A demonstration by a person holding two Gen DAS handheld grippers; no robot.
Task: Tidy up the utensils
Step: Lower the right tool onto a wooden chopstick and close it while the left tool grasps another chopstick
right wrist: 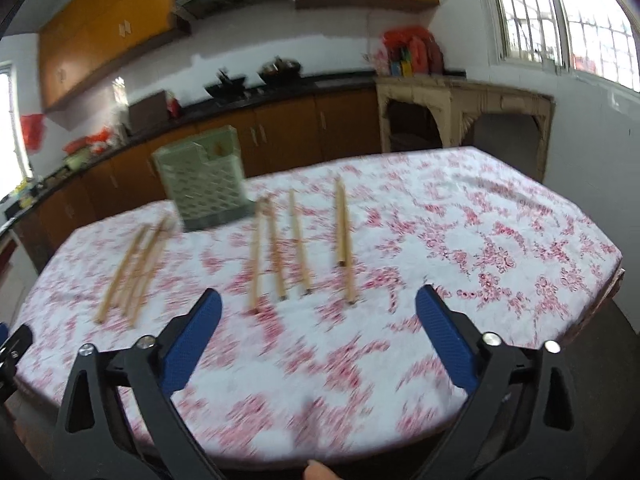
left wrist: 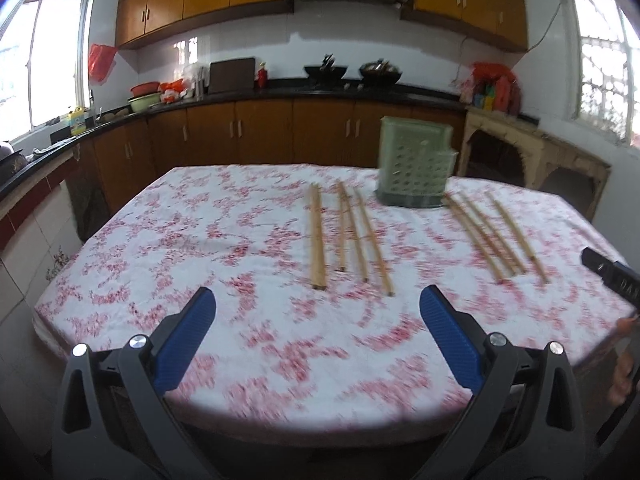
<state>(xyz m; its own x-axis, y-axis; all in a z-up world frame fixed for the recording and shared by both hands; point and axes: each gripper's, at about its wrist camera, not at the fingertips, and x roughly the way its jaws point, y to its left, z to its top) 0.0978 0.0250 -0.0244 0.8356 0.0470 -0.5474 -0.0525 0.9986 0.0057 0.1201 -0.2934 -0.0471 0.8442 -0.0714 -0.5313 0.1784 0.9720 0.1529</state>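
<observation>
Chopsticks lie in two loose groups on the table, none picked up yet, so I judge this as the approach before the first grasp.

Going left to right in the left wrist view: my left hand-held gripper hangs over the near edge with its blue pads wide apart and nothing between them. Beyond it, about mid-table, is the left group of chopsticks, running from near toward far, their near ends fanned a little. Next comes the green holder, upright at the far edge, between the two groups. Right of it lies the right group, angled toward the near right edge.

In the right wrist view my right hand-held gripper is also spread open and empty, over the near edge, with the right group just ahead of it. The holder shows something thin standing inside, but blur keeps me from telling what.

The next move, as I judge it, calls for bringing one gripper down over a stick's near end, closing squarely across it, then lifting and tipping it upright into the holder. Thin round sticks on cloth could roll or slip, and neighbours lying close together could be caught along.
</observation>
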